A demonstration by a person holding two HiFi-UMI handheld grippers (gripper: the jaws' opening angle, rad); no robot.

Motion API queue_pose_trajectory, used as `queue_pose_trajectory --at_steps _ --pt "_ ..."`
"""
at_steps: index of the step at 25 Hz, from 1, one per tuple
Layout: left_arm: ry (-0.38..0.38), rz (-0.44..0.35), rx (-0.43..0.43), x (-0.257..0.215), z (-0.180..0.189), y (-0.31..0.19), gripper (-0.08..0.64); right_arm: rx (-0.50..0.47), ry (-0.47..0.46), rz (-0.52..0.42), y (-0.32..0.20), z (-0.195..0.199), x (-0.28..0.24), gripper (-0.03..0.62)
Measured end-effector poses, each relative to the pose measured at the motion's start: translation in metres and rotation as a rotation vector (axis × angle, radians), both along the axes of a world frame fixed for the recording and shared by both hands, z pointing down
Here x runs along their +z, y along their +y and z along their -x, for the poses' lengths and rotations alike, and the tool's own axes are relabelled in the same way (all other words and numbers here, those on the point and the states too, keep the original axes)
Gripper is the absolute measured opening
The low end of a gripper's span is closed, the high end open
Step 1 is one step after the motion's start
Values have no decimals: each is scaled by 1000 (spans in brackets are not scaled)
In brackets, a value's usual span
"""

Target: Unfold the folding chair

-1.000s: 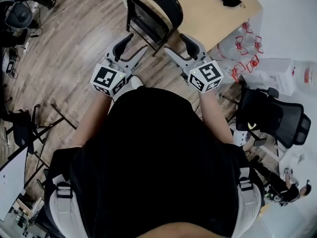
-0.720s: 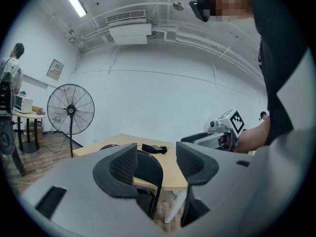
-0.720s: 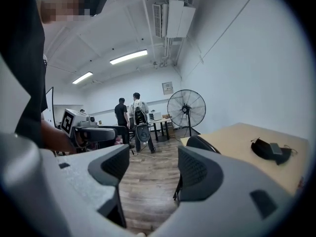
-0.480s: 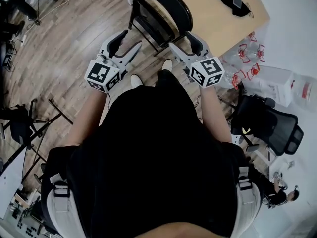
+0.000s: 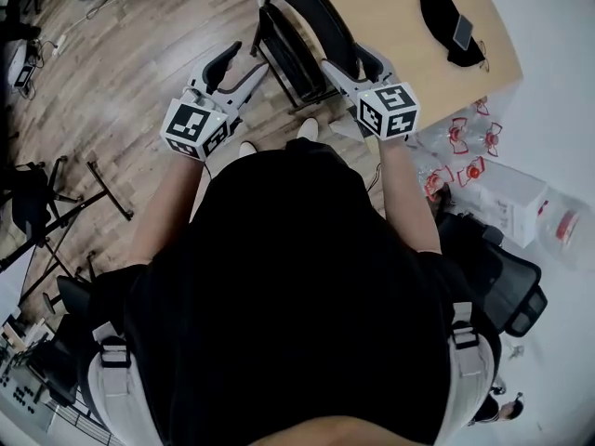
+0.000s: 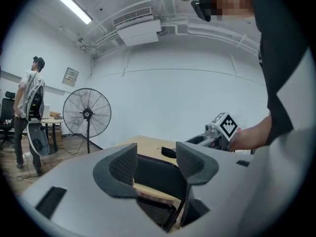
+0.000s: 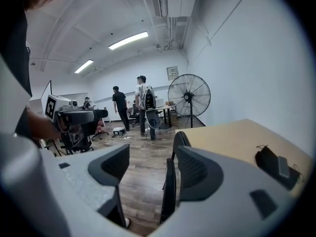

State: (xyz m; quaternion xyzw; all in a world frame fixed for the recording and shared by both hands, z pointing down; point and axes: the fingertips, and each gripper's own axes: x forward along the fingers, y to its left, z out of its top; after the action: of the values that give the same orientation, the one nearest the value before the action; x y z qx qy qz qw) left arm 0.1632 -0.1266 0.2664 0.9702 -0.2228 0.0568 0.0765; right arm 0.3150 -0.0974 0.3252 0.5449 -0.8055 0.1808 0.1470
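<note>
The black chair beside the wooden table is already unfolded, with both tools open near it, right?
No: the chair is folded flat, seen edge-on in the right gripper view. It does stand beside the wooden table, with the left tool and right tool open near it.

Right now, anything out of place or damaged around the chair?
Nothing looks damaged. The folding chair stands folded at the edge of the table and appears intact. The only oddity is the clear bottles with red markings, strewn on the floor beside the table.
</note>
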Motion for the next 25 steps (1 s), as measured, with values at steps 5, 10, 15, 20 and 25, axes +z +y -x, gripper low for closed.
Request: queue_pose_trajectory --at_steps 5,10,15,20,25 --pt "-24 6 -44 9 -32 -11 239 -36 24 59 -25 -32 22 307" --pt "-50 19 -112 21 -53 -13 239 -87 61 210 -43 -57 73 307" --pt "-76 27 -182 31 -53 -5 239 -121 124 383 -47 -67 126 307" --pt "-91 46 -244 43 -39 2 238 -118 160 466 -49 -69 154 296" --pt "-94 54 -279 46 -23 6 235 -77 179 495 -52 -73 165 237"
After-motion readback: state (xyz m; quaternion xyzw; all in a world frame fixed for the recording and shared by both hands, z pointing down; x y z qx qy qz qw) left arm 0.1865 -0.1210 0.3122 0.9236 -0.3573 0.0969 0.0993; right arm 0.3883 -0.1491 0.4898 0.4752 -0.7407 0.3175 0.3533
